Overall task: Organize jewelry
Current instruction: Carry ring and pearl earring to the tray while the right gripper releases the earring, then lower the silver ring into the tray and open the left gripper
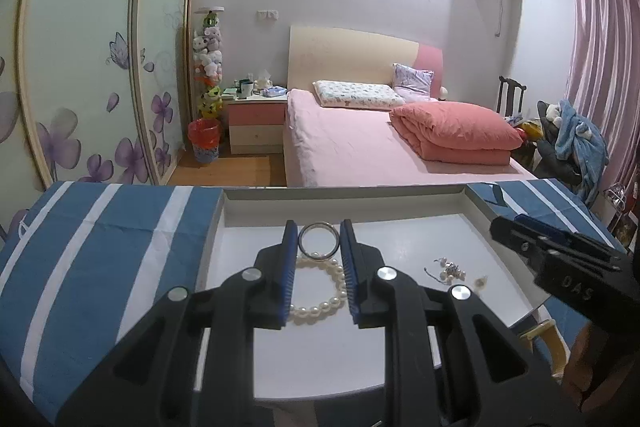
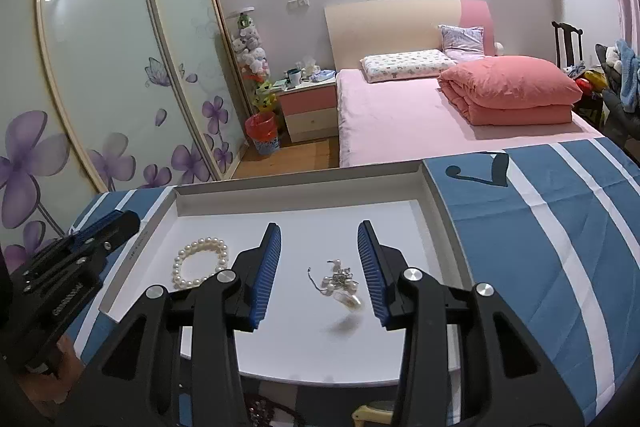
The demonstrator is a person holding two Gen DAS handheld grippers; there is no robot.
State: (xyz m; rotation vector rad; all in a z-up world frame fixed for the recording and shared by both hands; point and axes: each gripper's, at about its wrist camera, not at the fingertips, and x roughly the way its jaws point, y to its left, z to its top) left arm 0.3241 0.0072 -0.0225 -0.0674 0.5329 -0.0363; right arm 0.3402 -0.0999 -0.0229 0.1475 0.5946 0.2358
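Observation:
A white shallow box (image 1: 476,203) (image 2: 432,195) lies on a blue-and-white striped cloth. My left gripper (image 1: 319,235) is shut on a silver bangle (image 1: 319,242), held between its blue pads above the box. A pearl bracelet (image 1: 320,303) (image 2: 200,263) lies on the box floor below it. My right gripper (image 2: 319,239) is open and empty over a small heap of earrings and a pearl drop (image 2: 340,283) (image 1: 452,269). The right gripper also shows at the right of the left wrist view (image 1: 516,223).
The striped cloth (image 1: 100,239) (image 2: 540,227) covers the surface around the box. Beyond it stand a pink bed (image 1: 360,143), a nightstand (image 1: 256,123), a red bin (image 1: 205,143) and a floral wardrobe (image 1: 80,67). A wooden object (image 1: 546,341) lies at the box's near right corner.

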